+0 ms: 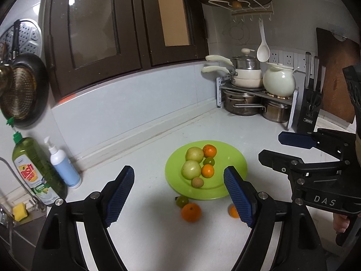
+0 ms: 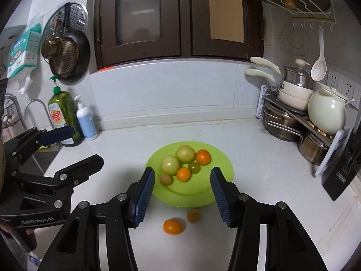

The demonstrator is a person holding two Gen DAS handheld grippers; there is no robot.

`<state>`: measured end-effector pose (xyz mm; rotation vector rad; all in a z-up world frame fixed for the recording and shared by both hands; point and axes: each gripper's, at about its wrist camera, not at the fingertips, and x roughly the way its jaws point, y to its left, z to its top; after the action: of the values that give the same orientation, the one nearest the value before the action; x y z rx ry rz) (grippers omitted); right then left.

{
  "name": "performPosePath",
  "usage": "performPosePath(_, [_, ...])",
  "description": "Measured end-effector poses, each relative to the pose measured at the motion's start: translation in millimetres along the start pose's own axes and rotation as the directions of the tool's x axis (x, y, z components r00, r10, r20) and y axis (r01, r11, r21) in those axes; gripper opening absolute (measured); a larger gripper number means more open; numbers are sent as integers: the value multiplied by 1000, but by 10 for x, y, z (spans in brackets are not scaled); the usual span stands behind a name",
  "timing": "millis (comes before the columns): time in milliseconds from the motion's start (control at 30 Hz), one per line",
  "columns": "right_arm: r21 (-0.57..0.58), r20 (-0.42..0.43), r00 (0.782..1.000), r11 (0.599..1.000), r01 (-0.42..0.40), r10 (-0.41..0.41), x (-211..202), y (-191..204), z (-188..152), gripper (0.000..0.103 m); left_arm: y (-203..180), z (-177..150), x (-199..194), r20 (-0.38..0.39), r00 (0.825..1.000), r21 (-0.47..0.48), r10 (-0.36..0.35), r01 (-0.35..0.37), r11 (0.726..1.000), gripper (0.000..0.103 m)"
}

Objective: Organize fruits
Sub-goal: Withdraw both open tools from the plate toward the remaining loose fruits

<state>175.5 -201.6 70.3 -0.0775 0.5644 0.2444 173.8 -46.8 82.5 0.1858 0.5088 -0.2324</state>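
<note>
A green plate [image 1: 232,158] [image 2: 216,158] on the white counter holds two pale green apples [image 1: 191,169], two oranges [image 1: 207,171], a small green fruit and a brown one [image 1: 197,182]. In front of the plate lie an orange [image 1: 190,212] [image 2: 173,226], a small green fruit [image 1: 181,201] [image 2: 193,215] and another orange [image 1: 233,211] half hidden by my left finger. My left gripper [image 1: 179,194] is open and empty above these loose fruits. My right gripper [image 2: 182,195] is open and empty over the plate's near edge; it shows at the right in the left wrist view [image 1: 273,149].
A rack of pots [image 1: 252,94] with a white jar and a knife block [image 1: 310,108] stand at the back right. A dish soap bottle [image 1: 38,169] and a white pump bottle [image 1: 64,164] stand at the left by the sink. Pans hang on the left wall.
</note>
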Motion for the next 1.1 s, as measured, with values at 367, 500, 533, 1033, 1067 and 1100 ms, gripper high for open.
performPosePath(367, [-14, 13, 1000, 1000, 23, -22, -178, 245, -219, 54, 108, -289, -223, -19, 1000, -2, 5, -5, 1000, 82])
performPosePath(500, [1, -3, 1000, 1000, 15, -15, -156, 284, -314, 56, 133, -411, -190, -43, 999, -20, -13, 12, 1000, 82])
performPosePath(533, [10, -9, 1000, 1000, 13, -13, -141, 288, -344, 57, 140, -449, -173, -51, 999, -25, -19, 18, 1000, 82])
performPosePath(1033, [50, -98, 993, 997, 66, -61, 187, 335, -737, 57, 185, -841, 271, -158, 981, -47, -111, 105, 993, 82])
performPosePath(1067, [54, -108, 992, 996, 65, -59, 219, 335, -759, 57, 181, -853, 291, -161, 981, -41, -110, 105, 994, 82])
performPosePath(1100, [54, -115, 992, 996, 65, -58, 242, 334, -776, 57, 180, -868, 324, -166, 980, -35, -109, 105, 994, 82])
